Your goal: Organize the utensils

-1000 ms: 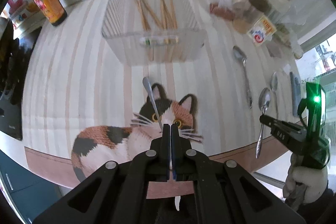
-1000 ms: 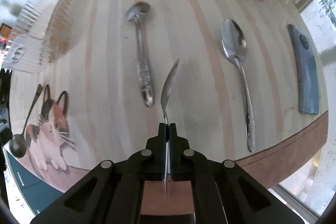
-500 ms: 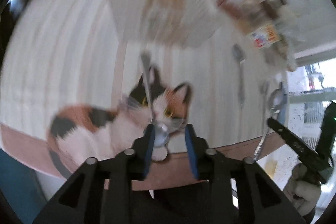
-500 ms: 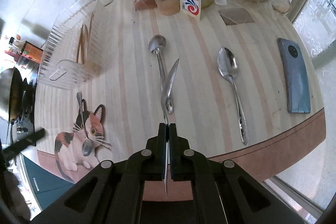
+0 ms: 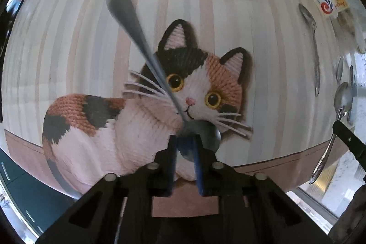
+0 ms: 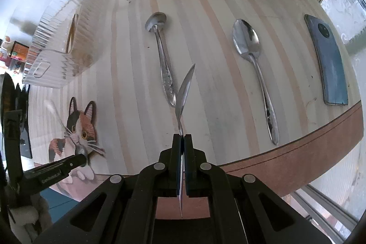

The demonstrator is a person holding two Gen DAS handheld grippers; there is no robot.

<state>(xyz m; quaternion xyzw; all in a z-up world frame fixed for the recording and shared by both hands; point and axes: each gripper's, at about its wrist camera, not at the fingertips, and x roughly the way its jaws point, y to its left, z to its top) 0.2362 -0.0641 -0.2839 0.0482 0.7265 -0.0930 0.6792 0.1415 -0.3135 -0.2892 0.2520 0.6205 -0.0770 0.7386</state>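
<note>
Closing left fingers [image 5: 185, 148] around a shiny steel spoon's bowl [image 5: 201, 136]; right fingers [image 6: 182, 141] clamped on a slim metal spoon [image 6: 184, 93].

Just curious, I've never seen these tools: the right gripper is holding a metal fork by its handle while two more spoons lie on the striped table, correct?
Not quite. In the right wrist view the right gripper is shut on a metal spoon, seen edge-on, not a fork. The two other spoons do lie on the striped table.
</note>
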